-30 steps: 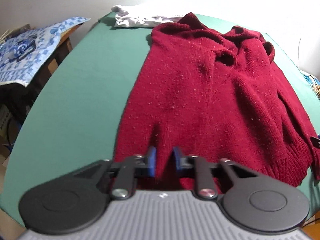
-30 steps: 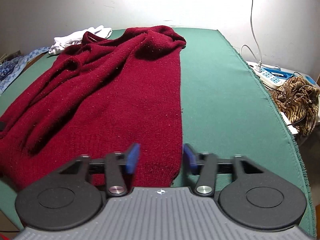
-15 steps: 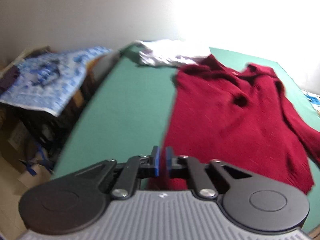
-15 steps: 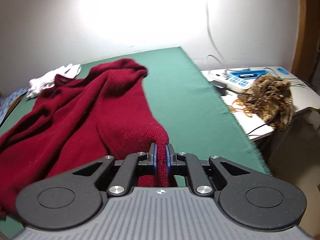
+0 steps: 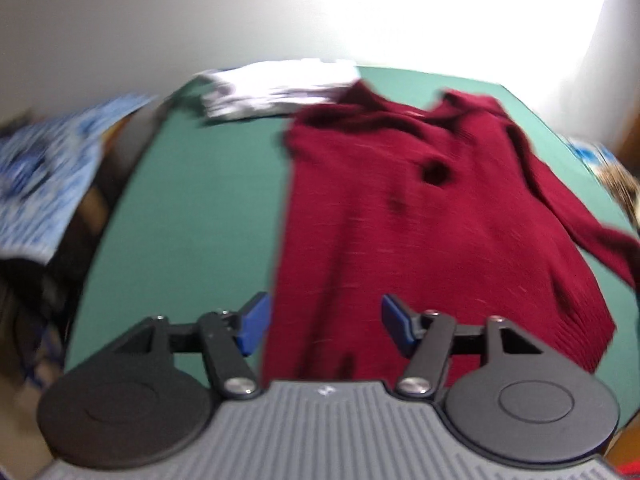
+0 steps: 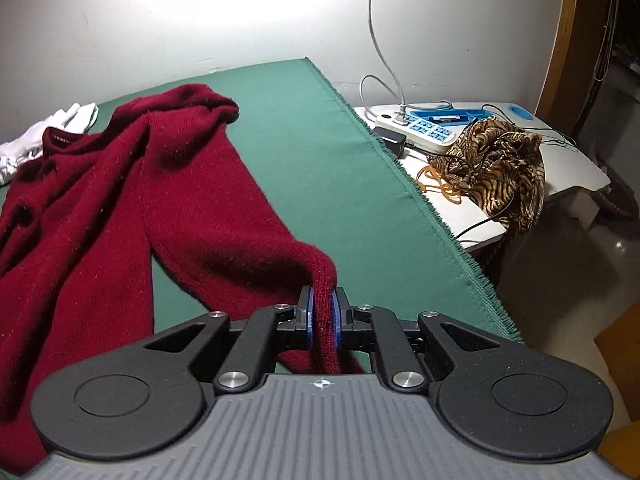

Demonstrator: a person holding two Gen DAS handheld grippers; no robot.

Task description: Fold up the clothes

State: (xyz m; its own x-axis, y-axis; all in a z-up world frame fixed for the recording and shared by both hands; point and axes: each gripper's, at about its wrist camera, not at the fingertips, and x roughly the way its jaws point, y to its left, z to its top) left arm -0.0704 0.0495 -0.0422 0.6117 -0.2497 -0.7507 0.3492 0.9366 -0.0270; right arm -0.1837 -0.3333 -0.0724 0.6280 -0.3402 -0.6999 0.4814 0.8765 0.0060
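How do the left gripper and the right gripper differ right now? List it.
1. The left gripper has just been opening and its fingers stand wide apart; the right gripper is shut.
2. The left gripper holds nothing, the red sweater lying flat below it; the right gripper pinches a lifted fold of the sweater.
3. The left gripper's view is blurred; the right gripper's view is sharp.
Both have blue pads and hang over the green table.

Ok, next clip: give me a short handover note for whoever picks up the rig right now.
Right tongs: shut on the hem corner of the red sweater, lifting it off the green table.
Left tongs: have just been opening, pads clear of the sweater's other hem corner.
Done: nothing folded yet; the sweater lies mostly flat.
Left: regrip on the left, then fold. White cloth waits at the far edge.
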